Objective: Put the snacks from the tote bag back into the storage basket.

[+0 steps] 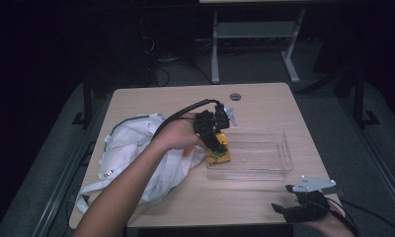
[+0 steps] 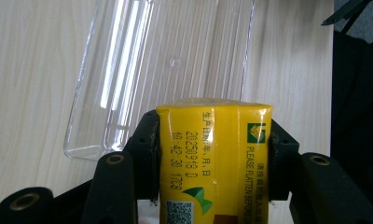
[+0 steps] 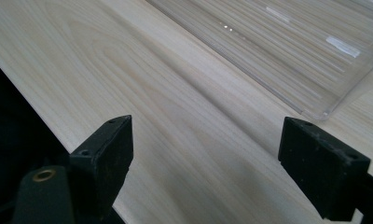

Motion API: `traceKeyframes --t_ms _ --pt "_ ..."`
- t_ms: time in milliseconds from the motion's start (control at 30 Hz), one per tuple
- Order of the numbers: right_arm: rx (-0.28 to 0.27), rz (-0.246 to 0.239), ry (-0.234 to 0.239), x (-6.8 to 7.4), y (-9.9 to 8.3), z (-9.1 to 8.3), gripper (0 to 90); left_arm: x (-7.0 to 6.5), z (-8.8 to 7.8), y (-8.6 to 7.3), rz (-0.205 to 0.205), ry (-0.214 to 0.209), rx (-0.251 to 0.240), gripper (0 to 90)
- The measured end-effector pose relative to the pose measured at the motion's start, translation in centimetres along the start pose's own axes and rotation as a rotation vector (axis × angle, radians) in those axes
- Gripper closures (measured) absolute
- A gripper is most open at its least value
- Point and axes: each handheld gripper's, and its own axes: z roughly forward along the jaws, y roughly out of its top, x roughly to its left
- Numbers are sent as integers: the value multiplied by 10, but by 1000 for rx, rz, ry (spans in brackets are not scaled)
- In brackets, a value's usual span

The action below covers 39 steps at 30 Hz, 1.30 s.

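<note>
The yellow carton (image 2: 215, 163) is clamped in the left gripper (image 1: 216, 143) jaws for lowering into the clear tray (image 1: 264, 170); the right gripper (image 3: 208, 172) jaws are held apart, idle.

The left hand-held gripper (image 2: 213, 140) clamps a yellow drink carton (image 2: 213, 158) between both black jaws. A clear plastic tray (image 2: 175, 70) lies on the pale worktop (image 2: 31, 70) at twelve o'clock.

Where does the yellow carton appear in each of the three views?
High view: the yellow carton is near the centre, at the left end of the clear tray, held by the left claw.
Left gripper view: bottom centre, clamped between the black jaws.
Right gripper view: not in it.
Shared landmark: the clear tray.
</note>
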Motion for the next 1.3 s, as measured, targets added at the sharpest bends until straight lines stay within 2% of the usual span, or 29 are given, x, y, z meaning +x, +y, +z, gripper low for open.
traceKeyframes --t_ms 133,400,533,767,1300 --pt "0 -3 -2 0 0 0 177 -1 7 2 26 -5 34 502" --pt "3 1 -2 0 0 -1 177 -3 20 4 43 -20 61 502" --pt "2 -3 -3 -1 0 0 177 -3 26 3 45 -17 74 502" --pt "4 -4 -3 0 -1 0 177 -2 36 2 50 -43 91 501" --pt "7 -4 -5 0 -1 0 177 -2 57 3 60 -52 145 499"
